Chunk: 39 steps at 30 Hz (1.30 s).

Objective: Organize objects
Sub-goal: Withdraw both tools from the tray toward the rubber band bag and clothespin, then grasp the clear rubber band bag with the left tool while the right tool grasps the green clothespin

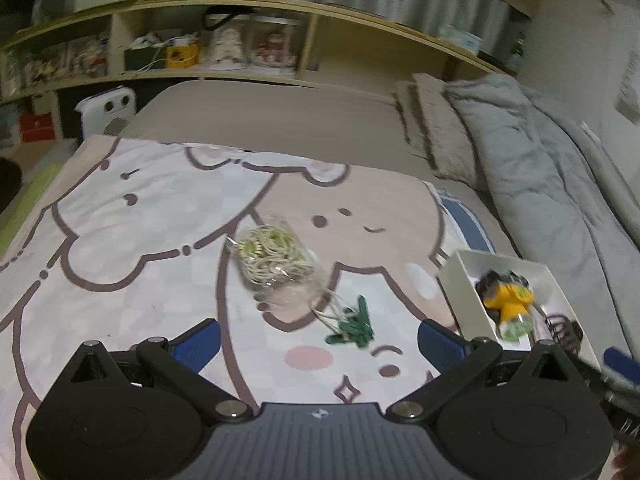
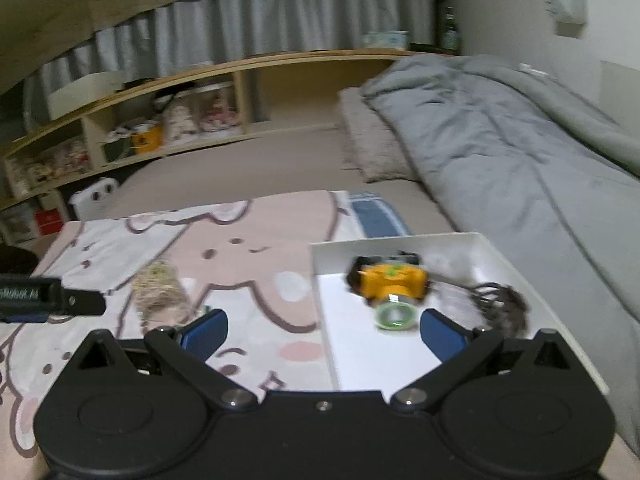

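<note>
A clear bag of pale rubber bands [image 1: 272, 264] lies on the cartoon blanket [image 1: 140, 220], ahead of my open, empty left gripper [image 1: 320, 338]. Green clips on strings [image 1: 354, 324] lie just in front of it. A white box [image 1: 456, 280] at the right holds an orange headlamp [image 1: 506, 304] and a dark tangle [image 1: 564, 328]. In the right wrist view my right gripper [image 2: 324, 334] is open and empty over the box's [image 2: 348, 320] left wall, with the headlamp [image 2: 390, 286] and the dark tangle [image 2: 500, 300] just ahead. The bag [image 2: 160, 288] lies to the left.
A grey duvet [image 1: 540, 168] is bunched along the right of the bed. A wooden headboard shelf [image 1: 240, 44] full of small items runs across the back. A white device [image 1: 108, 114] stands at the bed's far left corner. The left gripper's body [image 2: 44, 294] shows at the left.
</note>
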### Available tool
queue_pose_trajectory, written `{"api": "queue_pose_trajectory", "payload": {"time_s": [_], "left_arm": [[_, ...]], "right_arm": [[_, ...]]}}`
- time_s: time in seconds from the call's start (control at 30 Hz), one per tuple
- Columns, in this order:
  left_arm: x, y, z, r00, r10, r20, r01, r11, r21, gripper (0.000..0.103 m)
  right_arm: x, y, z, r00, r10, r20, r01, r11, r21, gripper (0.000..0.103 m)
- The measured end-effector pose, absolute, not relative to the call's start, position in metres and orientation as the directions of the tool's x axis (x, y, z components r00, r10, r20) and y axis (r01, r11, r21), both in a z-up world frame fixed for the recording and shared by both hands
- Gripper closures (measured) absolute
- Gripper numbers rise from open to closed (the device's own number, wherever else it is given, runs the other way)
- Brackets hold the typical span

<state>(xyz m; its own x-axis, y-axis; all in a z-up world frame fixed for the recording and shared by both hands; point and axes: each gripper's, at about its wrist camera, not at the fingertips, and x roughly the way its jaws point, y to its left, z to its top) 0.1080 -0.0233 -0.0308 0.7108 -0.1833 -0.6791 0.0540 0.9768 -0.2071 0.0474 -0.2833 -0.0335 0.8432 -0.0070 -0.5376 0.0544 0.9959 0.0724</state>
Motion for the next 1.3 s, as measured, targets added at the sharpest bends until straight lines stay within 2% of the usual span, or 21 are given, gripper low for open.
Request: {"api": "queue_pose_trajectory", "payload": {"time_s": [0.47,0.73,0.83,0.9,1.03,1.3], "left_arm": [[0.153,-0.002,-0.063,0.696,-0.191,-0.692,-0.087,0.935,-0.345,0.000],[0.180,0.012,-0.098,0.662,-0.221,-0.717,-0.200,0.869,-0.453,0.001],[0.191,0.016,-0.107,0.673,-0.267,-0.690,-0.214,0.823,-0.527,0.002],[0.198,0.016,-0.112,0.675,-0.293,-0.677,-0.215,0.800,-0.561,0.002],[0.211,0.017,-0.124,0.673,-0.290,-0.680,-0.221,0.799,-0.559,0.003],[0.228,0.016,-0.149,0.666,-0.326,-0.671,-0.207,0.783,-0.587,0.020]], "right_arm": [[0.092,-0.243,-0.078,0.871,0.131,-0.473,-0.088,0.990,0.112,0.000],[0.115,-0.217,-0.106,0.854,0.173,-0.490,-0.177,0.983,0.038,0.001],[0.126,-0.214,-0.114,0.836,0.220,-0.502,-0.208,0.975,0.080,0.008],[0.131,-0.210,-0.120,0.830,0.236,-0.505,-0.226,0.971,0.082,0.009],[0.140,-0.202,-0.131,0.818,0.259,-0.514,-0.266,0.962,0.062,0.015],[0.154,-0.191,-0.146,0.806,0.285,-0.518,-0.314,0.949,0.032,0.025]]}}
